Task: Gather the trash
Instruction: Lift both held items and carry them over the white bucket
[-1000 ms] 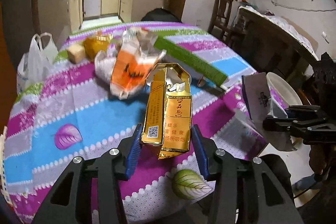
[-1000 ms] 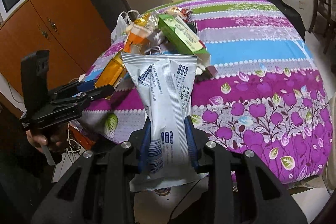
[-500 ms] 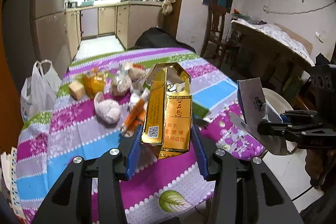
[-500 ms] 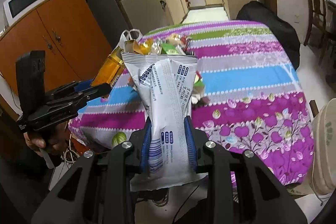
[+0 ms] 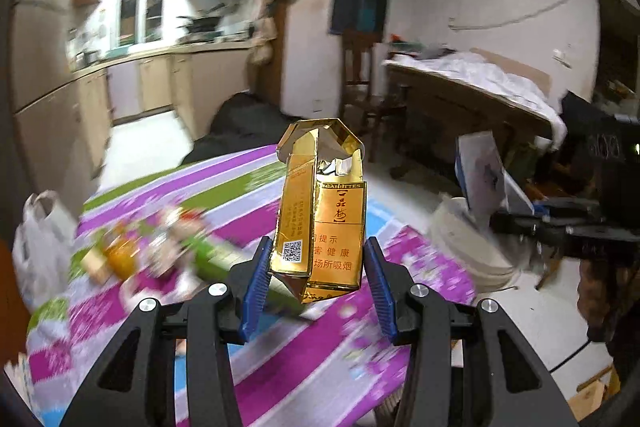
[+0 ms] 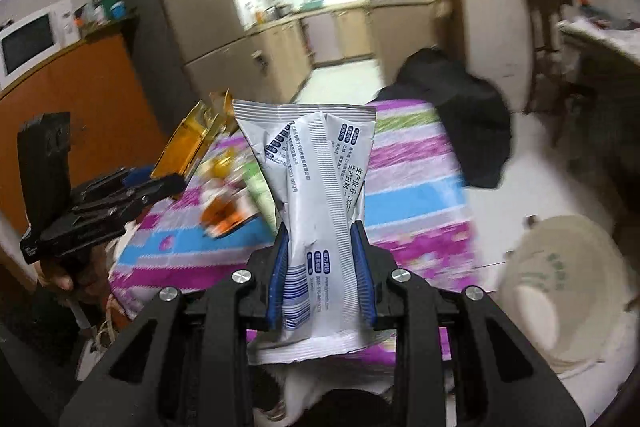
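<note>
**Two pieces of trash in hand, both up off the table**

Both grippers are loaded. The left gripper [image 5: 316, 277] has its blue pads closed partway on the lower half of a crumpled gold cardboard cigarette pack [image 5: 322, 207] with orange print. Long axis runs upright, torn-open flip top pointing up and away from the camera. It's thin card and foil, so I'd guess it weighs nothing and crushes easily; holding it across the flat printed body looks like the right call, since the flapping top would just fold.

The right gripper [image 6: 322, 275] is squeezed nearly all the way closed around the pinched waist of a white and grey plastic sachet wrapper [image 6: 316, 195] with blue print. It also stands upright, sealed crimped edge at the far end, ragged open end hanging near the camera. Soft, slick film, so probably prone to sliding out; gripping the bunched middle seems safest.

Both sit in the air above the near edge of the purple, blue and green striped tablecloth [image 6: 416, 195]. A pale round bucket [image 6: 568, 291] stands on the floor at right, probably the bin.
</note>
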Demonstrator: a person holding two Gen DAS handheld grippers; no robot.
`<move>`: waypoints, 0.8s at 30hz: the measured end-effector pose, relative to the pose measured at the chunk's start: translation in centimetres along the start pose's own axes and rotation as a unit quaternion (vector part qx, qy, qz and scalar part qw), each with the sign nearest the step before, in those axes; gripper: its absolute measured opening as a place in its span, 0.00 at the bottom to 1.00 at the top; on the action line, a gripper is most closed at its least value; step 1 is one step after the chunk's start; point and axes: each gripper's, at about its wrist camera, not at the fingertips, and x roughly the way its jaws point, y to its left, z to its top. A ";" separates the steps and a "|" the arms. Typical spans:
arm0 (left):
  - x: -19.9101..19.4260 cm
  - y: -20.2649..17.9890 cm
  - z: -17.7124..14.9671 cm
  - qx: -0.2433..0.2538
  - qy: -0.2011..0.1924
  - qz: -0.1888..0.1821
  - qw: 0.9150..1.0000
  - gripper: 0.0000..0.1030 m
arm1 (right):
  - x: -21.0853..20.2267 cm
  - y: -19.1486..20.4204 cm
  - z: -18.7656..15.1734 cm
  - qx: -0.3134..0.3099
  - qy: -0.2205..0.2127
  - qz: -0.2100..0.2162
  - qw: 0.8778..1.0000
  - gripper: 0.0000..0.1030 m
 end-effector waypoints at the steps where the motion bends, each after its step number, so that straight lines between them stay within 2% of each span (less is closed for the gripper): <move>1: 0.4 -0.9 0.6 0.007 0.000 -0.009 1.000 0.45 | -1.1 -1.4 0.4 0.006 -0.008 -0.019 1.000 0.28; 6: 4.9 -7.5 4.4 0.059 0.008 -0.078 0.995 0.46 | -5.5 -8.1 1.2 0.039 -0.016 -0.112 0.993 0.28; 8: 7.3 -10.4 5.9 0.080 0.017 -0.105 0.991 0.46 | -6.7 -11.4 1.3 0.053 -0.006 -0.159 0.986 0.28; 13: 14.7 -16.9 8.1 0.120 0.052 -0.147 0.980 0.46 | -7.0 -19.1 0.3 0.103 0.035 -0.223 0.969 0.28; 18: 23.2 -22.9 7.7 0.149 0.105 -0.171 0.968 0.46 | -5.2 -24.6 -2.0 0.148 0.076 -0.232 0.958 0.28; 24: 30.9 -27.5 4.2 0.179 0.168 -0.172 0.954 0.46 | -1.1 -28.6 -5.4 0.201 0.122 -0.210 0.949 0.28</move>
